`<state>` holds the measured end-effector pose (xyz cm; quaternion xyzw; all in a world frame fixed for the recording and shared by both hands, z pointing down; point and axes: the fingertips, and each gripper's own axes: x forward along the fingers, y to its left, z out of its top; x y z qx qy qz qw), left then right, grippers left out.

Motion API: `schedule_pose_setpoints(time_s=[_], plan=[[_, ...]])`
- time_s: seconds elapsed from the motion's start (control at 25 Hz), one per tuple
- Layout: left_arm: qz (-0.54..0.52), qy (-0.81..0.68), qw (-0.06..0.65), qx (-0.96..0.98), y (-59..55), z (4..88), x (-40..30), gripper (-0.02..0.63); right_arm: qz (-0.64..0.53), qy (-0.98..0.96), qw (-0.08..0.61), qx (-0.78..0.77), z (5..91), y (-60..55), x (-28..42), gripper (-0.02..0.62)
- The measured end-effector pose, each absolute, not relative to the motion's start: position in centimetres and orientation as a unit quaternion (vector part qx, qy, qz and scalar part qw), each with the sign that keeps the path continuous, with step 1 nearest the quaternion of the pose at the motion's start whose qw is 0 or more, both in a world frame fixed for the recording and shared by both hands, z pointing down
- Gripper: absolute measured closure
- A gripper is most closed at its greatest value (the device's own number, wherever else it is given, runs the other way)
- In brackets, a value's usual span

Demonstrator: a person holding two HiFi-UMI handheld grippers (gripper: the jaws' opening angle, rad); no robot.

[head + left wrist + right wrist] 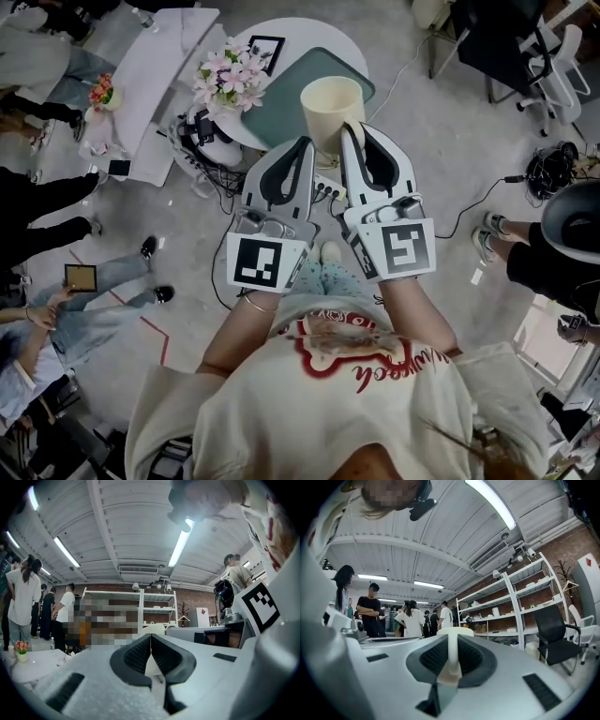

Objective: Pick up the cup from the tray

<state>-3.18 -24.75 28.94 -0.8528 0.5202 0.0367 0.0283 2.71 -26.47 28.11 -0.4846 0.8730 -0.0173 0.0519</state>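
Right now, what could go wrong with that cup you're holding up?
The right tool pinches just a thin strip of the cup, so it might slip or get squashed. The cup seems to be held up above the table with the flowers, so a fall could knock them over.

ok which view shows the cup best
Head view: most of the cup shows, rim and side. The right gripper view shows only its wall pinched in the right hand-held gripper, the left gripper view just a sliver.
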Motion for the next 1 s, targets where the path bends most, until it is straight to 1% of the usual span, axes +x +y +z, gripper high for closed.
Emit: schedule_pose_setpoints(time_s=[0.48, 0.68, 1.0], plan=[[0.048, 0.514, 0.036, -0.856, -20.7, 28.1, -3.0, 0.592, -0.014, 0.865, 0.064, -0.497, 27.9, -21.8, 3.6, 0.545], [0.047, 0.502, 0.036, -0.863, -15.8, 28.2, -4.3, 0.592, 0.003, 0.858, 0.063, -0.509, 27.0, -16.9, 2.3, 0.545], [0.051, 0.482, 0.030, -0.874, -6.8, 27.1, -6.1, 0.592, -0.011, 0.838, 0.080, -0.540, 26.2, -7.9, 1.4, 0.545]])
